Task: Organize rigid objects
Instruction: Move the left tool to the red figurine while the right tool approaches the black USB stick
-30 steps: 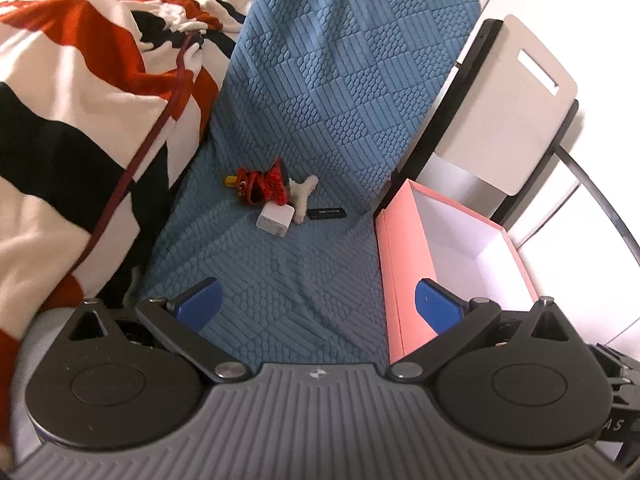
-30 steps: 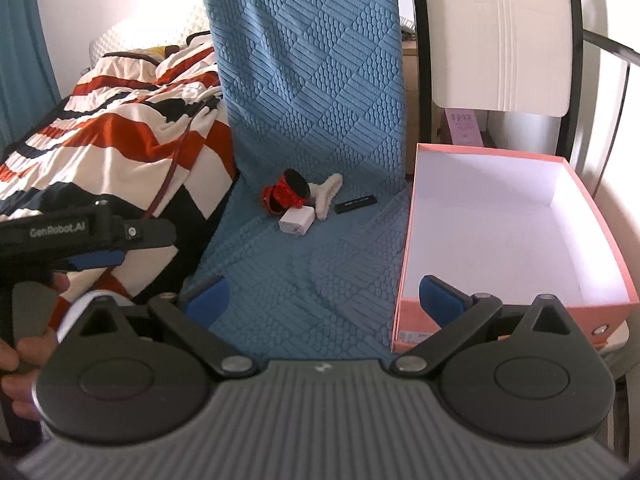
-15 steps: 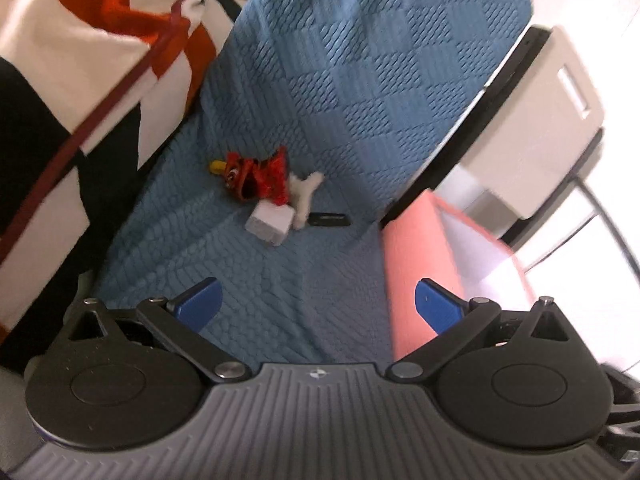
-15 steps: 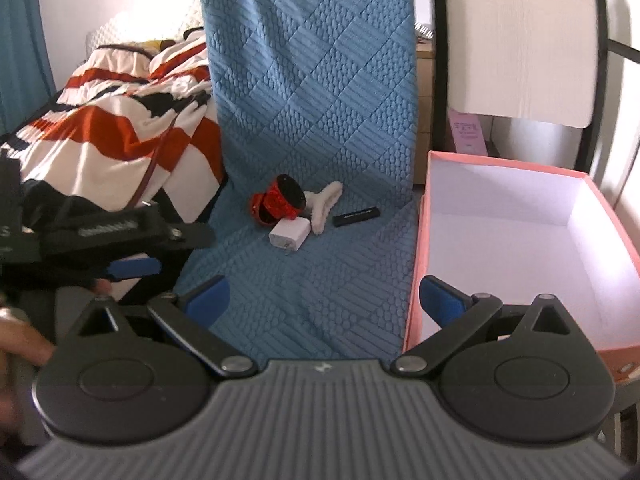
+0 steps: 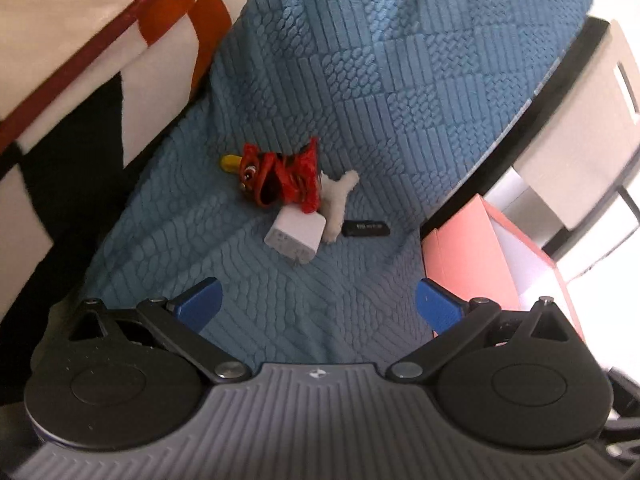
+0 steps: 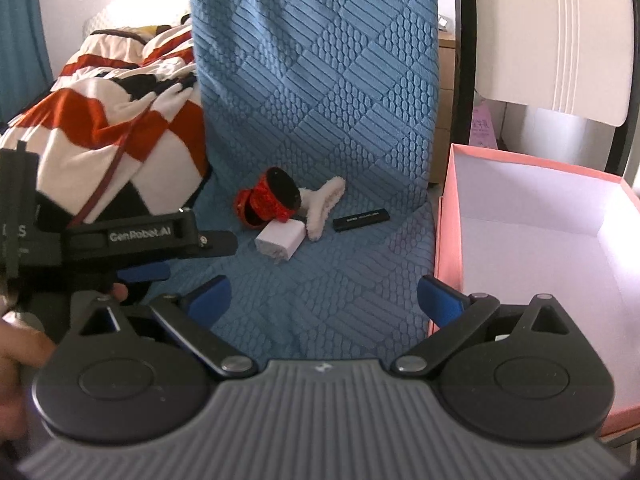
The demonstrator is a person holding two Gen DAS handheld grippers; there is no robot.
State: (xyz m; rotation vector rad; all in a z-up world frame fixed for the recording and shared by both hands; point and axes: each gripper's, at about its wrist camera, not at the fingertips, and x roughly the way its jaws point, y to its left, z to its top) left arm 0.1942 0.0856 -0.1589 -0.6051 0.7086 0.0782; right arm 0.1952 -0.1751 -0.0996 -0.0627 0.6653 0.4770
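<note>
Both jaws spread wide, nothing pinched. White charger (image 5: 295, 235) at 12 o'clock, touching red toy (image 5: 280, 181); pink box (image 6: 536, 240) edge at 3 o'clock.

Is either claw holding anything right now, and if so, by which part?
Nothing is held. The left claw and the right claw are both open and empty, short of the white charger.
</note>
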